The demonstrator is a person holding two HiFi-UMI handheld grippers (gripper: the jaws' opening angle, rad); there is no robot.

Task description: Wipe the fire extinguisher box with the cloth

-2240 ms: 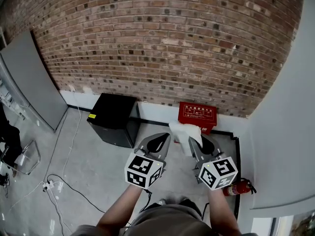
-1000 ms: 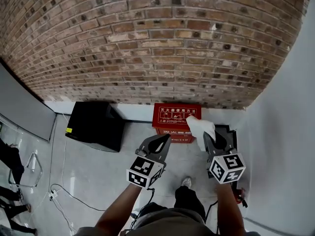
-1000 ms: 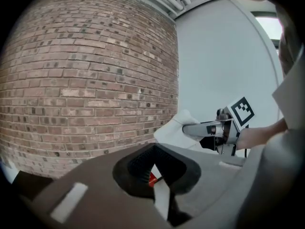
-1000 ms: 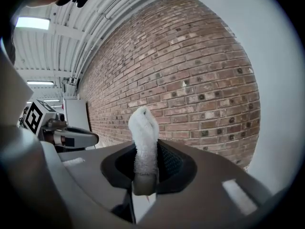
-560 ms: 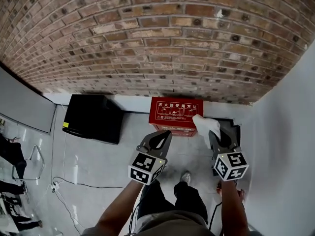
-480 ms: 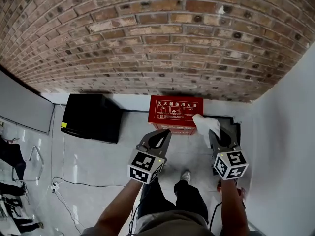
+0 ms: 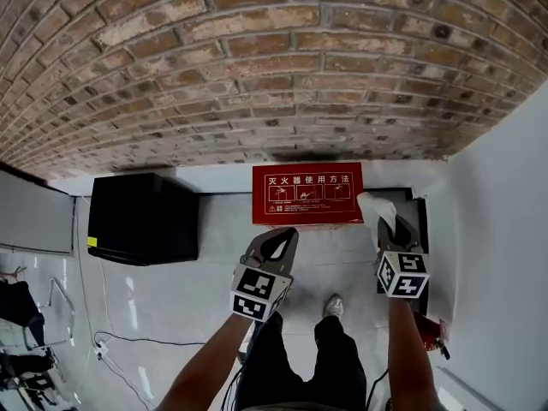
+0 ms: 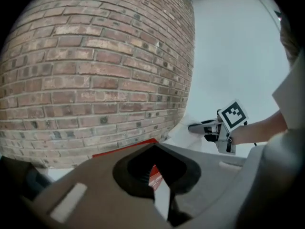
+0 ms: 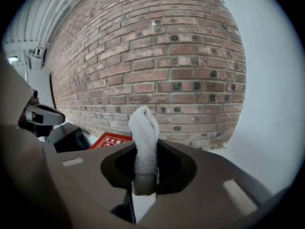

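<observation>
Sunk lower and drawn closer to the brick wall than a second ago, with the left gripper and right gripper side by side above the floor. Clamps the white cloth in the right jaws, bunched and standing up out of them. Holds the left jaws closed, seemingly tip to tip, with nothing between. Finds the red fire extinguisher box against the wall at twelve o'clock from the left gripper, the cloth just beside its right end at three o'clock. Shows a black cabinet at nine o'clock from the box.
</observation>
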